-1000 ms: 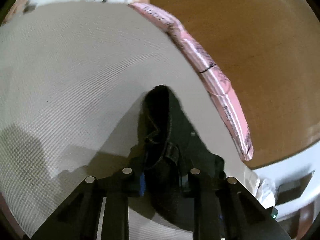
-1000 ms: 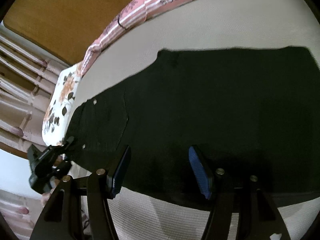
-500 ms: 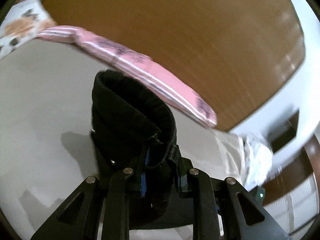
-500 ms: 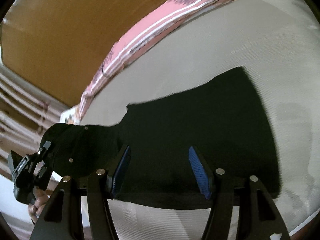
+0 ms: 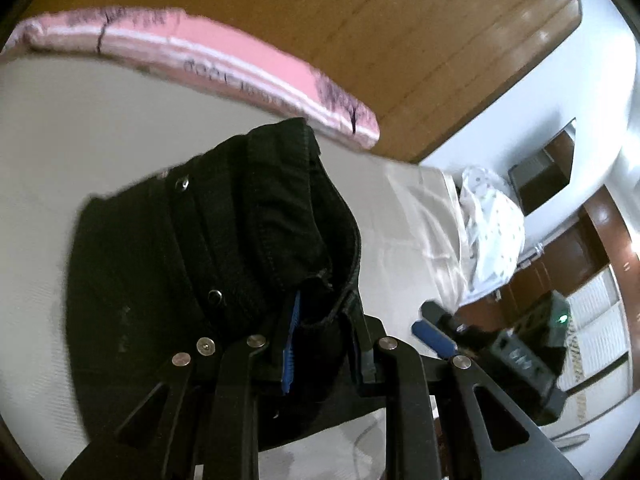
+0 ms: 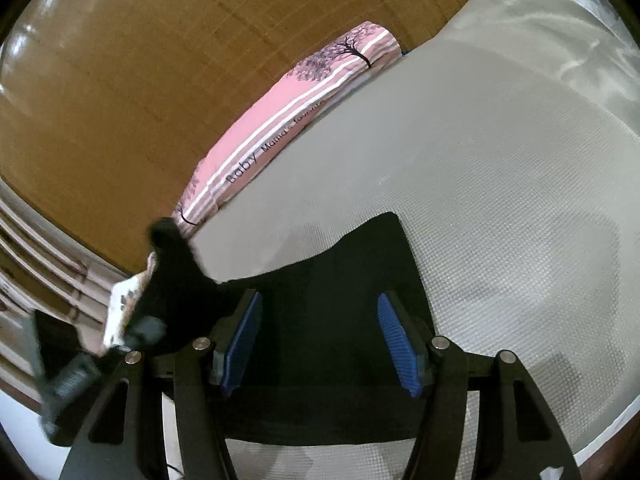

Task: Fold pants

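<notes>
The left gripper (image 5: 324,344) has its fingers pinched on the waistband of the pants (image 5: 168,264), lifted above the bed (image 5: 80,120). The right gripper (image 6: 320,344) hovers wide and empty. Mid-fold, apparently: next, lay the waistband across the flat pants.

The pink striped pillow (image 6: 280,136) along the wooden headboard (image 6: 140,80) carries dark lettering in the right wrist view: "Baby" in larger letters, then "Mama's", followed by a word that starts "fav" and runs out of legibility. In the left wrist view the same pillow (image 5: 224,68) shows lettering too, but blurred and upside down, not readable.
</notes>
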`<state>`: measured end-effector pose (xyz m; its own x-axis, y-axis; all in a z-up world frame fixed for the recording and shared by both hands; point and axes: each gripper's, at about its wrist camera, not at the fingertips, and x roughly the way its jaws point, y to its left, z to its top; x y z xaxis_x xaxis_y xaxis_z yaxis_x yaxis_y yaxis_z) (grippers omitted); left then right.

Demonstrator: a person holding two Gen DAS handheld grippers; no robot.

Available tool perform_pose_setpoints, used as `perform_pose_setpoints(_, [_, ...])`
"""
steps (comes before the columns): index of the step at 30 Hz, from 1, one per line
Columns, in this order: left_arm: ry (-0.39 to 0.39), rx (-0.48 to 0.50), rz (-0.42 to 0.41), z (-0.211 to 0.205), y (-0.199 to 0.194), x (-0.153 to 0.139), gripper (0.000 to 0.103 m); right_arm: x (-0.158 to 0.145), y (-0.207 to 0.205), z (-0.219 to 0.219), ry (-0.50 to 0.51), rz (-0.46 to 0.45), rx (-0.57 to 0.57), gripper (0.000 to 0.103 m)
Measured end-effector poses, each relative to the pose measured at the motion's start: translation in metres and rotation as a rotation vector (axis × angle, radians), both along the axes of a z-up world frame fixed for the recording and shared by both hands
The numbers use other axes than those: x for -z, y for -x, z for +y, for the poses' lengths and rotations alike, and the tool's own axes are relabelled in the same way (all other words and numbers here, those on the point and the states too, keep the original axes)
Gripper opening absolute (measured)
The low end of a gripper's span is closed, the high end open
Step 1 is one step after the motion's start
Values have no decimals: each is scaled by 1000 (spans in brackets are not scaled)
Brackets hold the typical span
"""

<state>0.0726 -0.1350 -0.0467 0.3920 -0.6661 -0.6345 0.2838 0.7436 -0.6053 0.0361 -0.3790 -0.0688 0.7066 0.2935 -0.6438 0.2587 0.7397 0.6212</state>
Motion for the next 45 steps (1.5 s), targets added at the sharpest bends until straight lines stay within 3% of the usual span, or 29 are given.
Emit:
perform_pose_setpoints(3, [-16, 8, 34, -12, 2, 22, 21, 0, 0, -5, -32, -9, 9, 59])
perform_pose_setpoints(8, [-112, 26, 23, -32, 10, 41, 22, 6, -8, 2, -59, 15, -53, 59])
perform_pose_setpoints(13, [-158, 46, 0, -37, 15, 40, 24, 15, -15, 11, -85, 48, -94, 59])
perform_pose_setpoints(18, [-176, 55, -16, -36, 18, 35, 35, 17, -14, 10, -95, 49, -90, 59])
perform_pose_setpoints(21, [-197, 84, -27, -40, 22, 32, 38, 19, -15, 10, -152, 35, -95, 59])
perform_pose_setpoints(27, [-221, 110, -74, -41, 38, 22, 45, 21, -17, 15, -136, 58, -99, 59])
perform_pose_setpoints(32, [-291, 69, -93, -30, 42, 17, 47, 26, -19, 19, -130, 76, -107, 59])
perform_pose_setpoints(35, [-373, 35, -122, -21, 44, 16, 53, 28, -23, 23, -118, 86, -119, 59])
perform_pose_setpoints(40, [-501, -25, -133, 2, 48, 19, 54, 36, -24, 29, -108, 109, -144, 59])
perform_pose_setpoints(45, [-524, -53, -120, 22, 50, 23, 54, 42, -23, 36, -89, 123, -162, 59])
